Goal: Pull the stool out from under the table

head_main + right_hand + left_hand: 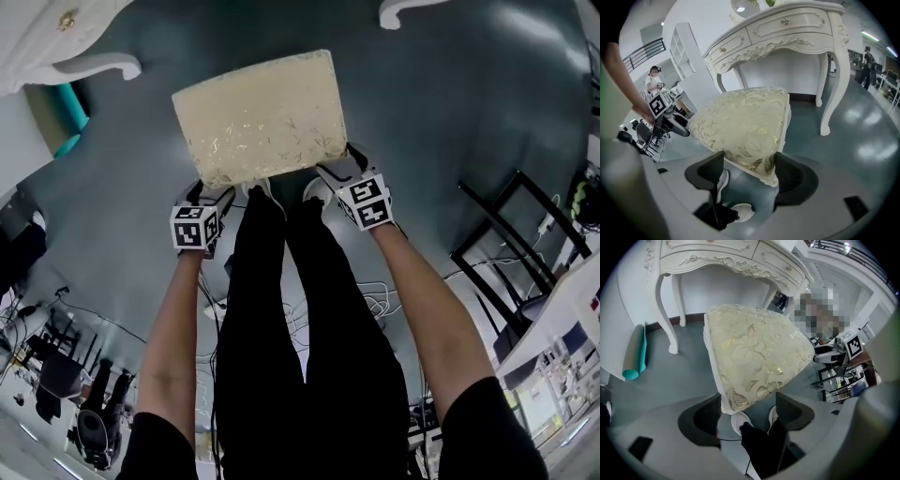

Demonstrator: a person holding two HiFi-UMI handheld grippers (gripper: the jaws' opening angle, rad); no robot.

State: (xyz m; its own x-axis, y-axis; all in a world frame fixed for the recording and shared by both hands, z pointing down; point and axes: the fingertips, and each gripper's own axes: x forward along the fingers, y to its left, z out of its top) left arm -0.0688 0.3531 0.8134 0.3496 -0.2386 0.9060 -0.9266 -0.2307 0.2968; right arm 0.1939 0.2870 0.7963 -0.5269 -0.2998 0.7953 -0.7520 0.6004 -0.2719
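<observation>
We hold the stool (258, 117) by its two near corners, one gripper in each hand. In the left gripper view, the left claw (746, 413) is clenched on the near left corner of the cream, gold-patterned cushion, with a pad against each side. In the right gripper view, the right claw (747, 173) grasps the near right corner the same way.

From the head view, the stool stands on the grey floor (450, 94). Its far edge is near the curved front legs of the white carved table (787, 28), and the whole seat shows in the open. Our white shoes (262, 187) sit just beside its near edge, between the two claws.

A teal roll (635, 357) leans by the wall to the left. A black chair frame (506, 234) stands well apart on the right.
</observation>
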